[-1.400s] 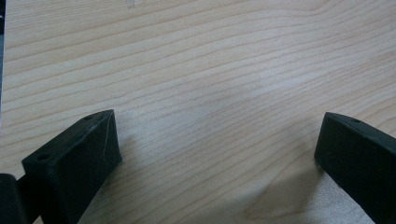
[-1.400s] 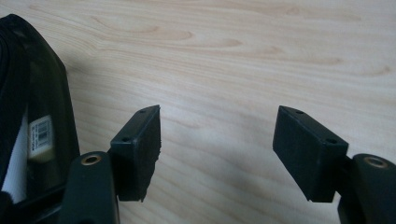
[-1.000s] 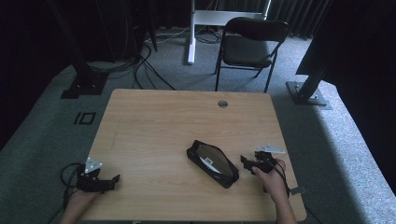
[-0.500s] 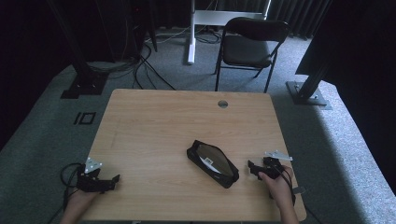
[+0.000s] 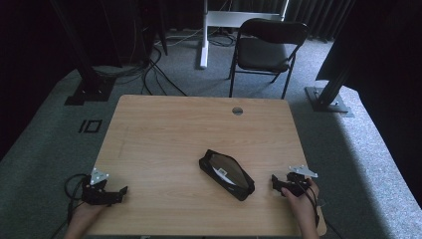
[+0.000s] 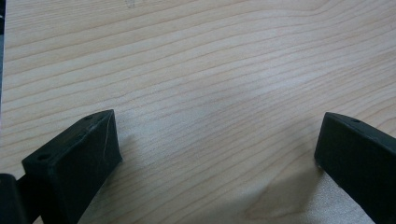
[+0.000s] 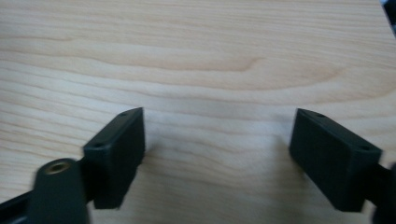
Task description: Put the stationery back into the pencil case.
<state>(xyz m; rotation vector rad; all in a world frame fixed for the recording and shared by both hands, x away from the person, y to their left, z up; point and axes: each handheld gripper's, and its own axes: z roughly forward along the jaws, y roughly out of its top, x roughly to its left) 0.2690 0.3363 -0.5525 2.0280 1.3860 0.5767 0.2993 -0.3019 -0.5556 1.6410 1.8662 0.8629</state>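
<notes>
Item: a black, oblong zipped pouch with a clear window panel point(image 5: 227, 175) lay slantwise on the pale, wood-grained rectangular table point(image 5: 164, 134), right of centre toward the near edge, with bare board all round it. The right gripper point(image 5: 275, 182) sat just beside the pouch's right end near the table's right edge, its jaws just opened wide over bare wood; the left gripper point(image 5: 121, 191) rested well apart at the near left corner, jaws likewise spread and empty. Surroundings: grey carpet point(image 5: 45, 144), a black folding chair point(image 5: 266, 47) beyond the far edge, loose cables point(image 5: 154, 69).
</notes>
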